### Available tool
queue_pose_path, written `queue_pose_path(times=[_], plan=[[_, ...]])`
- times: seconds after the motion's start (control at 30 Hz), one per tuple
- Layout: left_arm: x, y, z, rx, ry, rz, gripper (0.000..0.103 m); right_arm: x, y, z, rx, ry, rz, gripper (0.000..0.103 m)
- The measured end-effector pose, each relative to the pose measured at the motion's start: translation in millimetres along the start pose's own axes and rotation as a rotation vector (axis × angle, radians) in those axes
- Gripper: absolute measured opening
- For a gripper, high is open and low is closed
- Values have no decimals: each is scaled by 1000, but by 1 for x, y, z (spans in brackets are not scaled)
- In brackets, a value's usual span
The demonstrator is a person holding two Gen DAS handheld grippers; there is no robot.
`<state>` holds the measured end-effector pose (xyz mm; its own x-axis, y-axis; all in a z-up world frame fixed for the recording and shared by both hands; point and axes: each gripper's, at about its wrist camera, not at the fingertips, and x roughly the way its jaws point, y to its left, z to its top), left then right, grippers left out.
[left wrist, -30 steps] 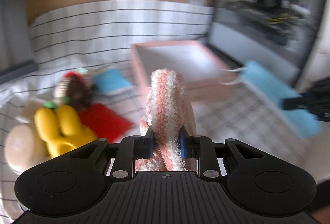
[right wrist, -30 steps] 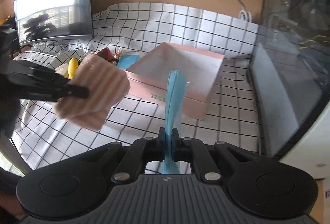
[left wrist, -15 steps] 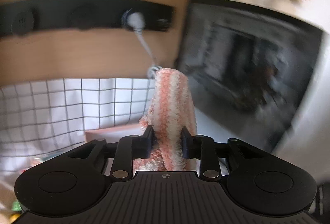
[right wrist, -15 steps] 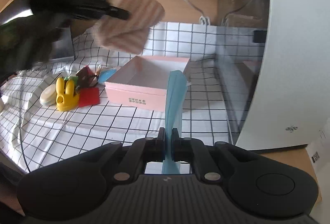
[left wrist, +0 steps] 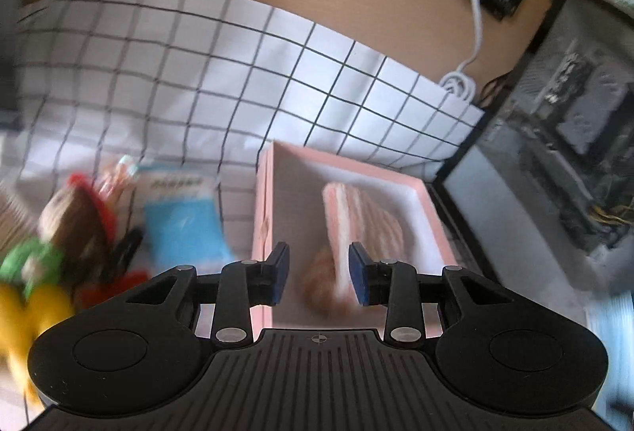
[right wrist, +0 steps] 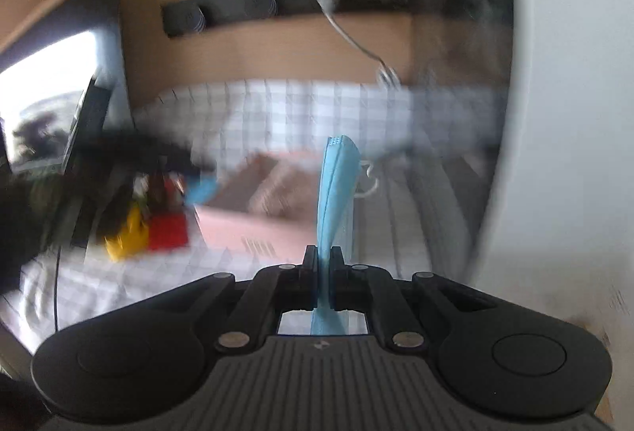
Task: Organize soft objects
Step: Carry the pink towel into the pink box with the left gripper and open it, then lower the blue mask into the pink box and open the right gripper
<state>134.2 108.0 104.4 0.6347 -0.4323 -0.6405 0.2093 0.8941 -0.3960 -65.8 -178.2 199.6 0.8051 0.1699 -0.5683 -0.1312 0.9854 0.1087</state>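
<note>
**Inspector:** Jaws of the left gripper (left wrist: pixel 319 274) stand apart, empty; a second ago they clenched the striped towel (left wrist: pixel 362 225).

**Clerk:** And now?

**Inspector:** It lies inside the pink box (left wrist: pixel 262 217). One item filed. The right gripper (right wrist: pixel 324 278) stays clenched on the blue cloth (right wrist: pixel 335 185), presumably next.
</note>
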Motion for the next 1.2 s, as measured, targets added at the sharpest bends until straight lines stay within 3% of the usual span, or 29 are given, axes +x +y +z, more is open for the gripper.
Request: queue_pose_path(times=[0.17, 0.33, 0.5, 0.7, 0.83, 0.93, 1.0, 1.07, 1.13, 1.2], plan=[[-54, 6, -50, -61, 4, -52, 36, 60, 21, 76, 35, -55, 155, 5], [-95, 20, -89, -104, 12, -52, 36, 172, 40, 123, 163, 119, 254, 5], [-128, 53, -109, -171, -9, 19, 36, 276, 38, 114, 340, 290, 190, 5], [-143, 94, -124, -300, -18, 118, 36, 349, 43, 55, 514, 544, 170, 5], [-144, 108, -130, -331, 4, 137, 36, 358, 57, 41, 458, 554, 120, 5], [-137, 110, -131, -329, 30, 140, 36, 357, 60, 47, 436, 569, 144, 7], [-131, 109, -129, -316, 46, 133, 36, 346, 62, 55, 379, 557, 156, 21], [-122, 108, -124, -304, 55, 124, 36, 323, 66, 64, 290, 492, 135, 59], [-112, 105, -115, -284, 60, 118, 36, 299, 75, 72, 186, 407, 114, 70], [-102, 101, -104, -265, 64, 118, 36, 286, 91, 83, 65, 355, 120, 71]])
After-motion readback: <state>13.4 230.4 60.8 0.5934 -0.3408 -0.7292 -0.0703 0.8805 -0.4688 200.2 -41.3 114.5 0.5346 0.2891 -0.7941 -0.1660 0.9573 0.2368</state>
